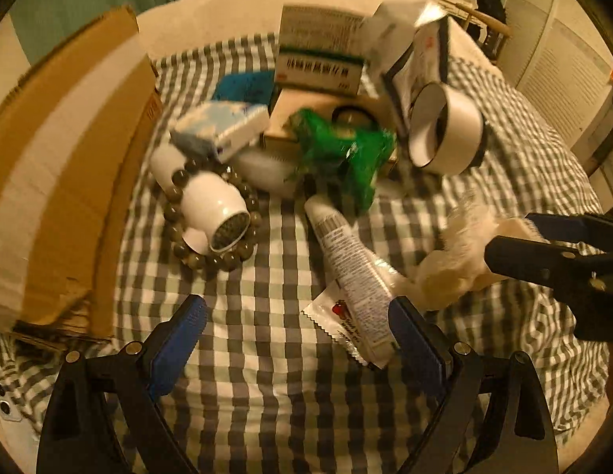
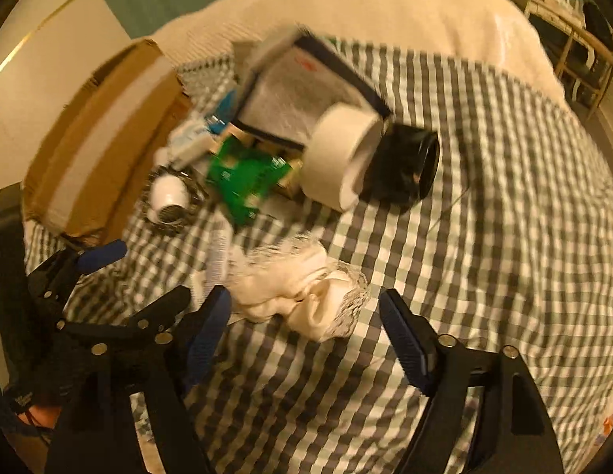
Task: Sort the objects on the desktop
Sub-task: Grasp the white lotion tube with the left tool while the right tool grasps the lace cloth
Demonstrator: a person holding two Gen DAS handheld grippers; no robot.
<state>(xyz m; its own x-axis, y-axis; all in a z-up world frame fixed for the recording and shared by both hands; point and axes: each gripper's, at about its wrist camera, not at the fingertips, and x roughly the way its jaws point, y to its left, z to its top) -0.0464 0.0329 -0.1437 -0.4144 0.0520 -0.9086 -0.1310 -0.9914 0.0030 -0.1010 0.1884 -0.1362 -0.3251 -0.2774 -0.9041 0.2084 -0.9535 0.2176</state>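
Left wrist view: the heap of desktop objects lies unsorted on the checked cloth (image 1: 266,355), from centre toward 12 o'clock. It holds a white tube (image 1: 346,260) on a small sachet (image 1: 338,316), a green packet (image 1: 346,154), a white bottle (image 1: 215,205) ringed by a bead bracelet (image 1: 211,213), a tape roll (image 1: 444,130) and stacked boxes (image 1: 322,55). A cardboard box (image 1: 57,181) stands at 9 o'clock, just beside the heap; its inside is not visible. The left tongs (image 1: 298,339) stand wide open and empty at 6 o'clock, the right-hand finger beside the tube's lower end.

Right wrist view: the right tongs (image 2: 304,328) are spread well apart and hold nothing; a white mesh bundle (image 2: 302,296) lies just ahead of the gap, untouched as far as the blur allows. Judged from this layout, sorting has scarcely begun: nothing appears set apart yet.
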